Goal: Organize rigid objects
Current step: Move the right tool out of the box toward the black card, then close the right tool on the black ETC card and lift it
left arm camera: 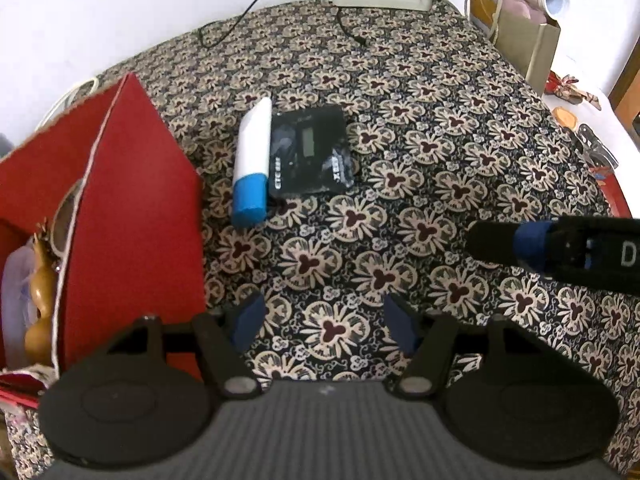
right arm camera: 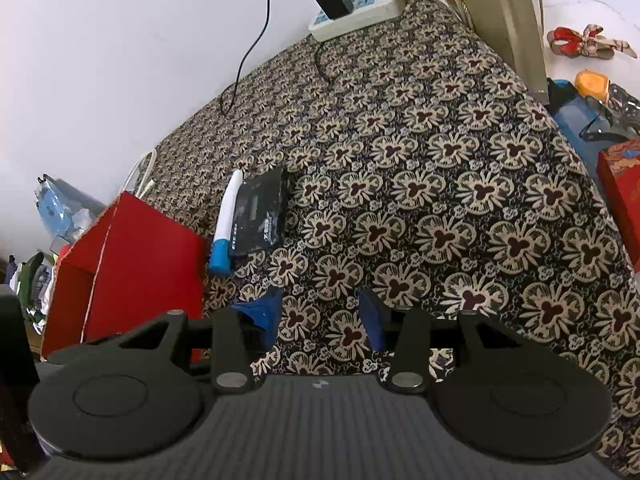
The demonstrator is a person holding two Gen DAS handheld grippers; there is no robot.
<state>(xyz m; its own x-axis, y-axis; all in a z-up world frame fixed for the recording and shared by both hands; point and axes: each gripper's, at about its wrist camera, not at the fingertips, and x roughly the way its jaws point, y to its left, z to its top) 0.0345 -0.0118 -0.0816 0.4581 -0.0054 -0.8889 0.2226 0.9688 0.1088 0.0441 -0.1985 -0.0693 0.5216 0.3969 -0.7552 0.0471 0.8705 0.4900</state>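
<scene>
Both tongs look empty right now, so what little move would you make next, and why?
Probably ease the left tongs forward and down toward the white tube with the blue cap. Their jaws stand open with nothing between them, and the tube lies loose on the patterned cloth against the black device, right beside the open red bag that already holds things.

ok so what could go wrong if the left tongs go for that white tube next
1. The white tube with the blue cap lies right against the black device, so a finger may snag or drag the device along.
2. The red paper bag stands close on the tube's other side; a wide approach by the open left tongs could knock it.
</scene>
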